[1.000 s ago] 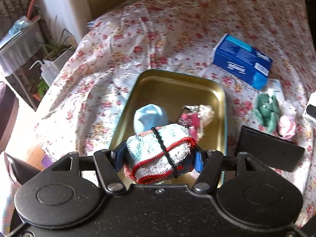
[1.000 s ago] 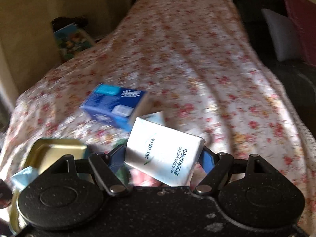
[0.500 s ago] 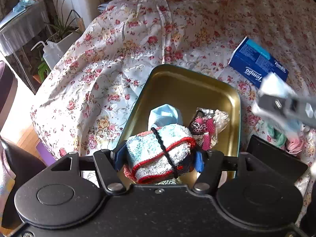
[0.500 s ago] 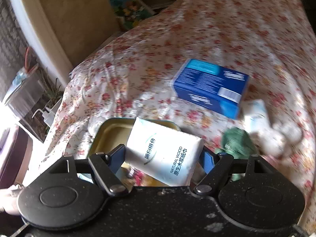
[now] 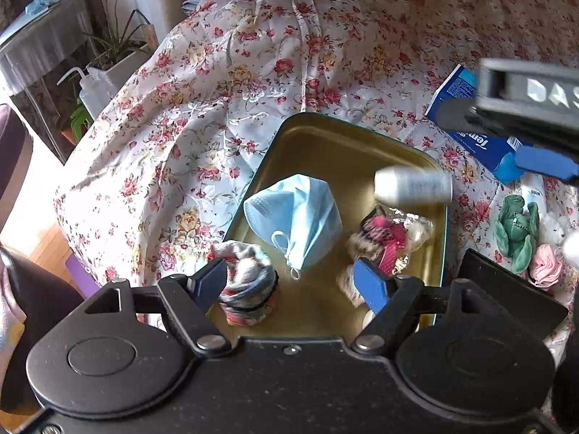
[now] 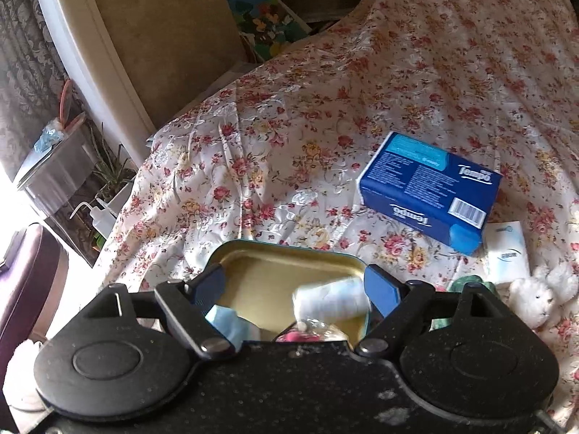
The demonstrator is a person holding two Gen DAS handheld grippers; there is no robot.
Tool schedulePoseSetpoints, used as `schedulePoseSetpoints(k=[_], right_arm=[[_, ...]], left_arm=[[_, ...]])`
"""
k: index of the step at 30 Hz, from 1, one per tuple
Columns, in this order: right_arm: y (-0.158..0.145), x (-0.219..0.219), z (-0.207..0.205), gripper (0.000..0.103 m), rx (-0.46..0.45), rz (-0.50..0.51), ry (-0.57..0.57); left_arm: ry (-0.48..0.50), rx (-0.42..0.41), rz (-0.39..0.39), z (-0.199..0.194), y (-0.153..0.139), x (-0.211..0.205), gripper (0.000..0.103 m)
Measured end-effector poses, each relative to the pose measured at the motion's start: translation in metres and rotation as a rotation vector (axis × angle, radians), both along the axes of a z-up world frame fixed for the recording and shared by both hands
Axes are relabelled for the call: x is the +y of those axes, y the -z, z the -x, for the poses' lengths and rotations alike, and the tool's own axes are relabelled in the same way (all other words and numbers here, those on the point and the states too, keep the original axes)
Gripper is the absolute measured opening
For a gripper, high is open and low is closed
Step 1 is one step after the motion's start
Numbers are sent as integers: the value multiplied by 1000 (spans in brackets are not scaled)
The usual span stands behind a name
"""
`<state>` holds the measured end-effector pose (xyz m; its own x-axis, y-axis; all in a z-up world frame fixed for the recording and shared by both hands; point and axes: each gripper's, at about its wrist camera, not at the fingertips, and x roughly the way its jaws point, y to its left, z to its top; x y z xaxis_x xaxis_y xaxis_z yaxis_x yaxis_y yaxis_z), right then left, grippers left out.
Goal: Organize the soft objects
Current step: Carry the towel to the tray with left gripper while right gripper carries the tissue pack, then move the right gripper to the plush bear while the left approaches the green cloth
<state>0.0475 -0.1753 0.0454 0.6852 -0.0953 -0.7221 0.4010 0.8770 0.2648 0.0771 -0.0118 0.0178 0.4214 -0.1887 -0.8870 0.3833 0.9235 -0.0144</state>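
A gold metal tray (image 5: pixel 336 137) (image 6: pixel 275 258) lies on the floral bedspread. It holds a blue face mask (image 5: pixel 296 213), a pink hair-tie packet (image 5: pixel 387 235) and a rolled towel with red trim (image 5: pixel 246 282). My left gripper (image 5: pixel 293 282) is open just above the tray's near end, the towel by its left finger. My right gripper (image 6: pixel 295 285) is open above the tray. A white tissue pack (image 5: pixel 412 185) (image 6: pixel 331 298) is blurred in mid-air below it, over the tray.
A blue Tempo tissue box (image 6: pixel 430 188), a small white tissue pack (image 6: pixel 506 249), a white plush toy (image 6: pixel 539 296), a green plush (image 5: pixel 517 231) and a pink item (image 5: pixel 542 264) lie right of the tray. A plant and squeeze bottle (image 5: pixel 88 88) stand off the bed's left edge.
Both grippers have opened. The left let the rolled towel drop into the tray. The right swung over the tray and released the white tissue pack, which is falling.
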Motion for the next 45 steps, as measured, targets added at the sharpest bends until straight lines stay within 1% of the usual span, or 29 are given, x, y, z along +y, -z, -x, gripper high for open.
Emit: schedulePoseSetpoints(k=[7,12,15,17,18,20,25,30,35,38,39,41,45], right_arm=[[7,-18,26,84,9,-8,46],[10,-28,52,87,4,12,77],[10,-35,72,91,-4,40,102],[10,-41,87,95,-12,61,127],[10,-45,95,96,-15,75,140],[11,-51,108,102,-21,99,162],[16,-71,143,103,-24,186,259],[20,-99,165,103,-30,223,368],[21,-121,172,103,-29,262,478],[18,-137,170,103,-28,208,503],[18,-143,168,103,-34,182,516],[18,-152,161,103,-34,159,527],[20,-160,144,103,-14,132,492]], left_arm=[[21,-8,-18,5,1,-4,73],[48,-29,-31,10,0,-7,73],[69,-43,-33,15,-1,-8,75],[83,-56,-35,18,-2,-10,80],[91,-64,-36,20,-3,-11,80],[108,-81,-46,24,-3,-14,80],[162,-99,-53,36,-3,-25,81],[219,-113,-25,47,-4,-40,82],[247,-160,23,56,-11,-57,83],[249,-184,49,60,-15,-66,87],[253,-193,52,62,-16,-70,87],[265,-201,57,64,-15,-76,87],[290,-188,52,66,-10,-88,87]])
